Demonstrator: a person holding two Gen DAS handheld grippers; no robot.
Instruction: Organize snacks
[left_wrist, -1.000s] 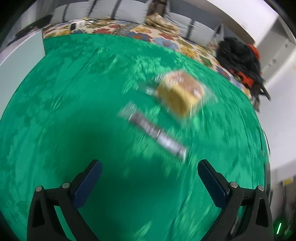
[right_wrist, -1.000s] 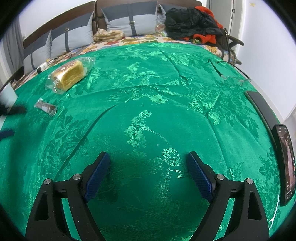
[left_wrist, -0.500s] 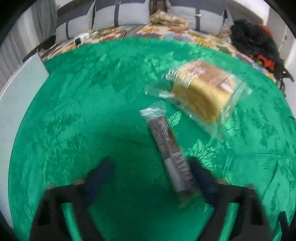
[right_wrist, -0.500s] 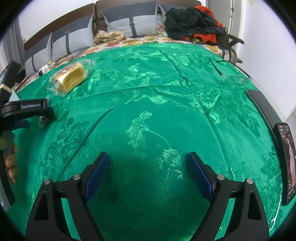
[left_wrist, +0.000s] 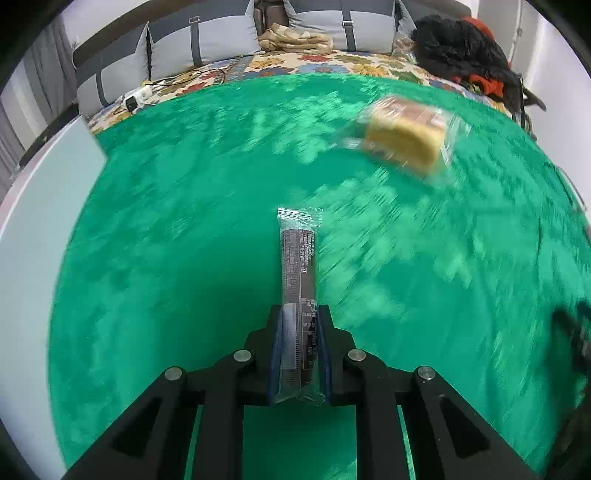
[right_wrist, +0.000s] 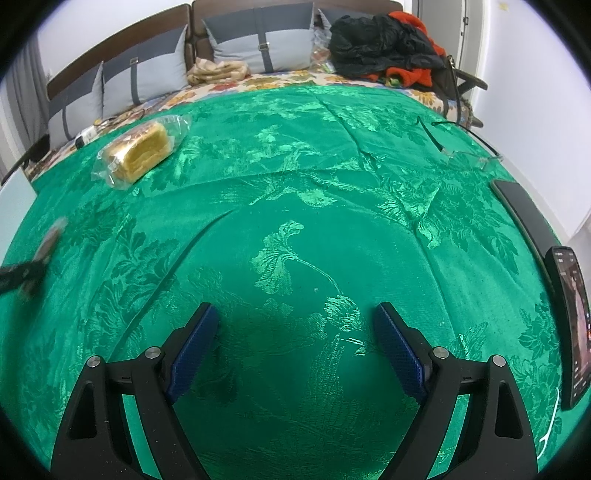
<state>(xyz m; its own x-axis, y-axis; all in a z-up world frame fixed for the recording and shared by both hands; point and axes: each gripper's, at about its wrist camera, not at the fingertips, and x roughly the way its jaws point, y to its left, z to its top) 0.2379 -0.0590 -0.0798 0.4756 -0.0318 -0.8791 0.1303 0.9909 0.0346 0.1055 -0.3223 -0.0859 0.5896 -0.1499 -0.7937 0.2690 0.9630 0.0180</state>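
Wrapped snack bar, dark inside a clear sleeve, now clamped by its near end between the blue pads of the left hand-held gripper; the bar projects straight forward along the fingers over the green bedspread, its crimped far end free. Whether that far end rests on the cloth or is just clear of it cannot be told. The bagged bread loaf lies apart from the bar, farther up the bed and to the right, blurred in the left wrist view.

Change since the earlier frames: a second ago the left jaws stood wide apart with the bar lying loose and slantwise on the spread just below the loaf; half a second ago they straddled it; now they have come together on it and the bar sits in line with the fingers. The first snack appears secured, so the carry to its sorted place can probably begin; no destination can be identified in either view.

The right hand-held gripper is unchanged, jaws apart and empty over bare cloth, with the loaf at upper left and a phone at the bed's right edge.
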